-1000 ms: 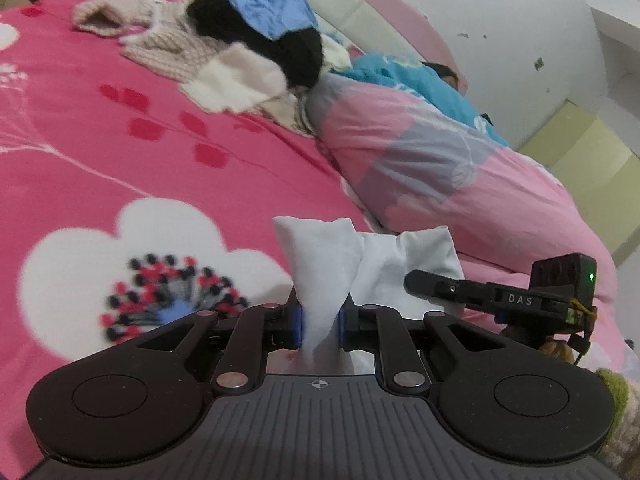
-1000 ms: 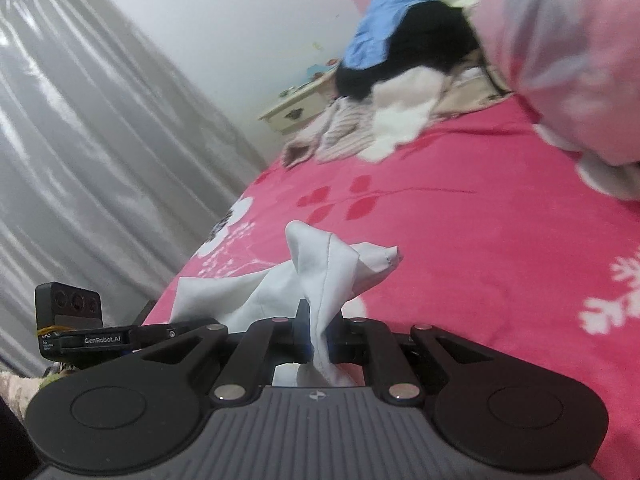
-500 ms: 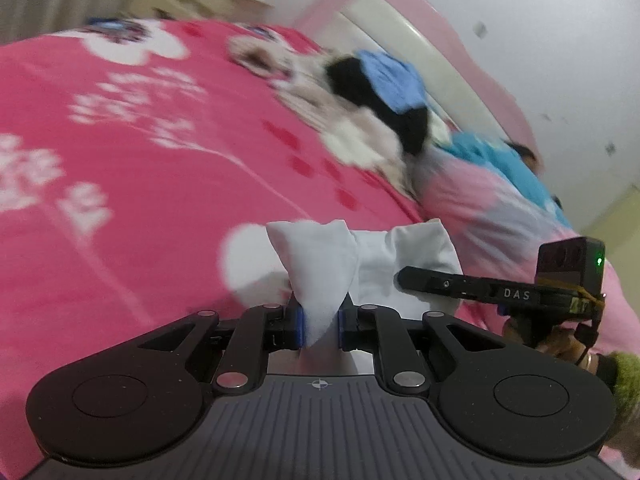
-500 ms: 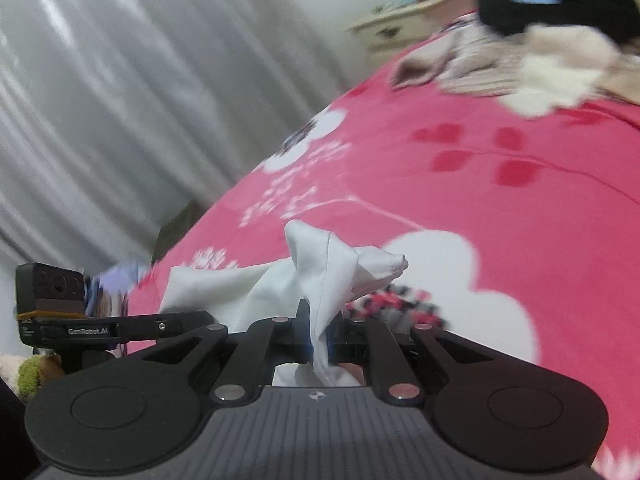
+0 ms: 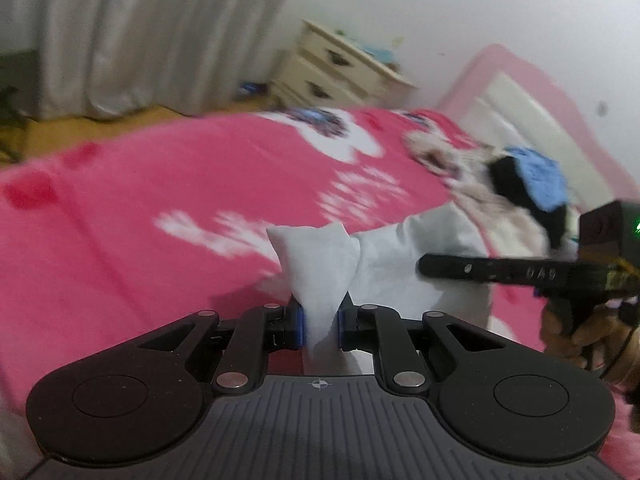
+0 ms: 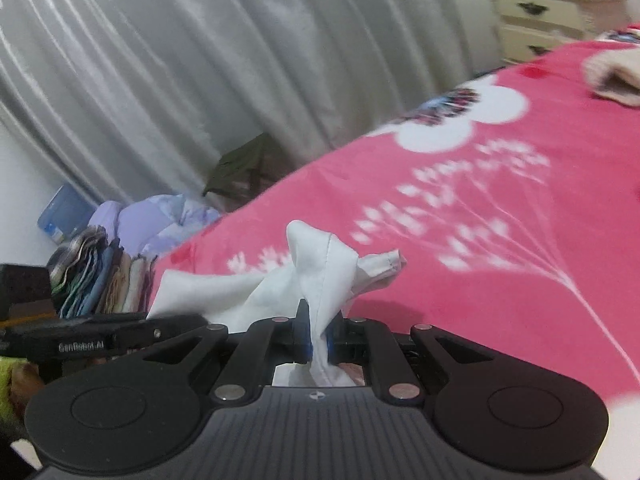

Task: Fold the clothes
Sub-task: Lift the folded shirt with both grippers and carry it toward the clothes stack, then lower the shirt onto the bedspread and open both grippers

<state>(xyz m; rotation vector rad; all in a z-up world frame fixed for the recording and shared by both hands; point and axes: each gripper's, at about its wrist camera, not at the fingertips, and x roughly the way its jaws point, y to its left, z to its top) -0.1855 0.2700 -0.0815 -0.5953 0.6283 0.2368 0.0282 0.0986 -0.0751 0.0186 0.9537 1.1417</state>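
- Gripping a bunched corner of the white garment (image 5: 320, 276), left tongs (image 5: 320, 330) sit nearly closed, blue pads pinching cloth w/ only fabric thickness between them.
- Garment runs from left tongs straight across to right tongs (image 6: 318, 344), so its long axis lies side to side btwn the two, held just above the pink bed (image 5: 140, 216); slack middle sags in left wrist view.
- Right tongs likewise clamped nearly closed on another bunched corner (image 6: 328, 272); a loose tip sticks out to the right.
- Both hands equally near the cloth since each has an end; judging by that, next move turns on keeping the span taut and level over the bed, whether for laying flat or bringing ends together — can't tell which.
- Writing: "GenRobot.AI" legible on the left unit's bar (image 6: 82, 346) in right wrist view; bar of the right unit (image 5: 520, 274) reads approx "DAS", blurred.
- Pile of other clothes (image 5: 520, 184) lies well apart near the headboard; stack of folded textiles (image 6: 100, 272) beside the bed.
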